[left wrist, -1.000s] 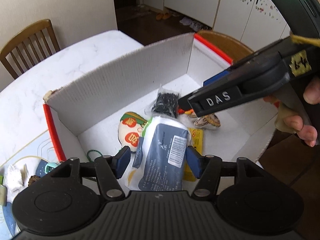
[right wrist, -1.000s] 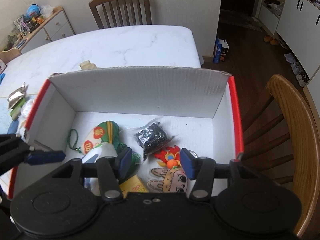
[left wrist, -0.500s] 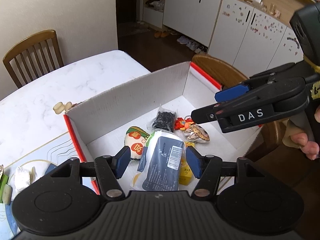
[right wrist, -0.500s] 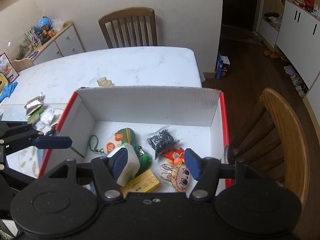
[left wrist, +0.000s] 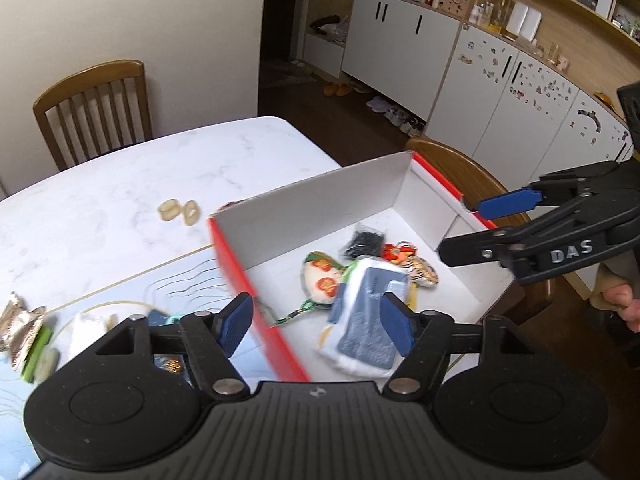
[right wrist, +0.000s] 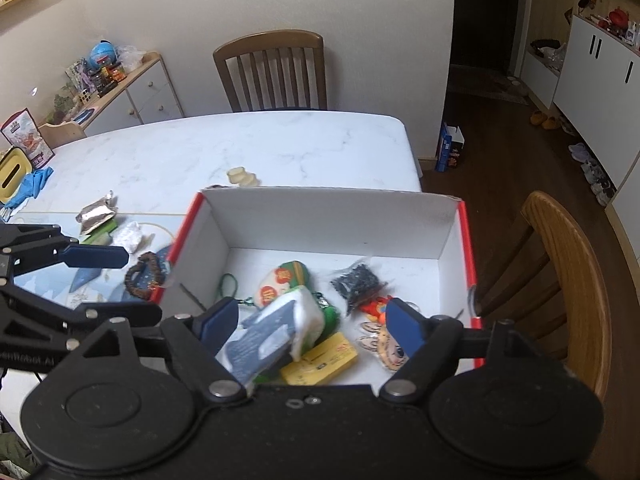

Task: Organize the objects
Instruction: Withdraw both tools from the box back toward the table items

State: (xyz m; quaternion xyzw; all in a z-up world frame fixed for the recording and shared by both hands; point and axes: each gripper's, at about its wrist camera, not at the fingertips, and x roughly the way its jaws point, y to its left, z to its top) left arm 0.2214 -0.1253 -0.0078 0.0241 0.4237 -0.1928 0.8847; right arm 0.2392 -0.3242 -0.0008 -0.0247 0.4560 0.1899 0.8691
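Note:
A white cardboard box with red edges (left wrist: 320,216) (right wrist: 332,216) stands on the marble table. In it lie a blue-and-white tissue pack (left wrist: 366,320) (right wrist: 276,332), a round printed pouch (left wrist: 320,280) (right wrist: 282,280), a black bead bag (left wrist: 362,240) (right wrist: 356,280), cartoon charms (left wrist: 420,270) (right wrist: 384,344) and a yellow packet (right wrist: 320,360). My left gripper (left wrist: 316,326) is open and empty above the box's left edge. My right gripper (right wrist: 310,322) is open and empty above the box's near side.
Left of the box on a blue mat lie a foil packet (left wrist: 18,320) (right wrist: 96,212), white tissue (right wrist: 128,236) and a brown bead bracelet (right wrist: 144,274). Cream pieces (left wrist: 178,210) (right wrist: 242,178) sit behind the box. Wooden chairs (right wrist: 568,280) (left wrist: 92,108) stand around the table.
Both grippers have risen and drawn back from the box. The left one opened wider, let the tissue pack drop into the box, and shifted left over the box edge.

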